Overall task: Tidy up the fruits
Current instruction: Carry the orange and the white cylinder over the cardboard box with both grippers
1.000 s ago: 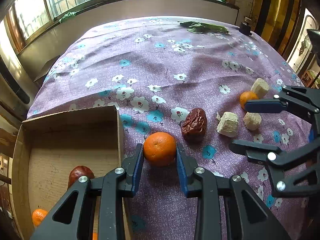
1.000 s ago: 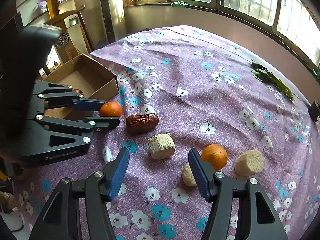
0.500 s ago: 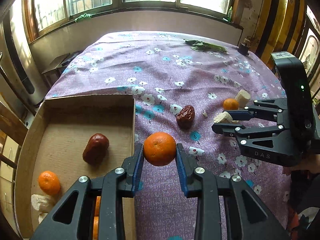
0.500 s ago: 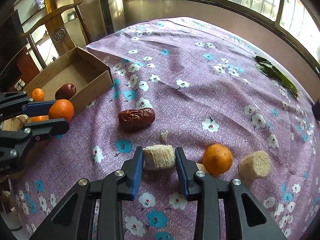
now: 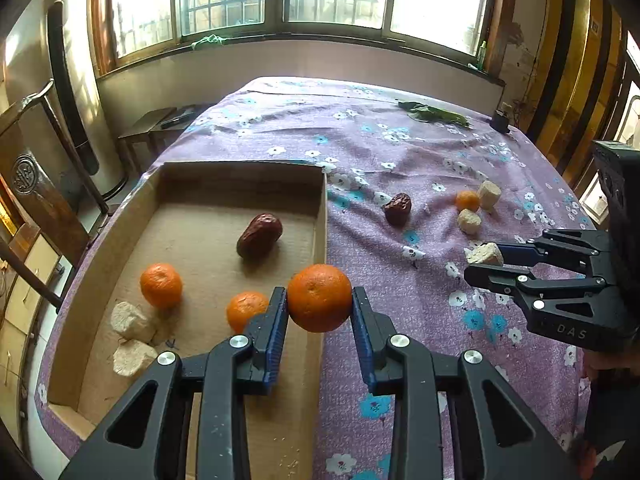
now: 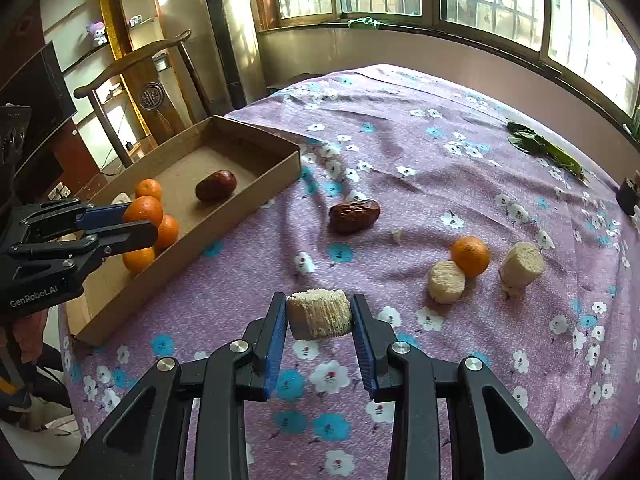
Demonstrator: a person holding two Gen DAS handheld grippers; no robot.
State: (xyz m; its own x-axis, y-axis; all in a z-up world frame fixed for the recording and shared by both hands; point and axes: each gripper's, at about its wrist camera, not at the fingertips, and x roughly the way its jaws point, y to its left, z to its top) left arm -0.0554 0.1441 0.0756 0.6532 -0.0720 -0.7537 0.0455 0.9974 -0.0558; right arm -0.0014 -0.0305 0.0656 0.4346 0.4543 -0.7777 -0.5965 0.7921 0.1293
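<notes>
My left gripper (image 5: 319,312) is shut on an orange (image 5: 319,297) and holds it above the right wall of the cardboard box (image 5: 322,216). The box holds two oranges (image 5: 161,285), a red date (image 5: 259,235) and pale chunks (image 5: 131,321). My right gripper (image 6: 319,320) is shut on a pale fibrous chunk (image 6: 319,313), lifted above the purple floral cloth (image 6: 400,152). On the cloth lie a red date (image 6: 354,215), an orange (image 6: 470,256) and two pale chunks (image 6: 446,282). The left gripper with its orange also shows in the right wrist view (image 6: 140,220).
A wooden chair (image 6: 148,92) stands beyond the box at the table's left edge. Green leaves (image 6: 544,151) and a small dark object (image 6: 628,196) lie at the far right of the table. Windows line the far wall.
My left gripper lifted the orange off the cloth and carried it left over the box wall. My right gripper closed on the pale chunk and raised it off the cloth.
</notes>
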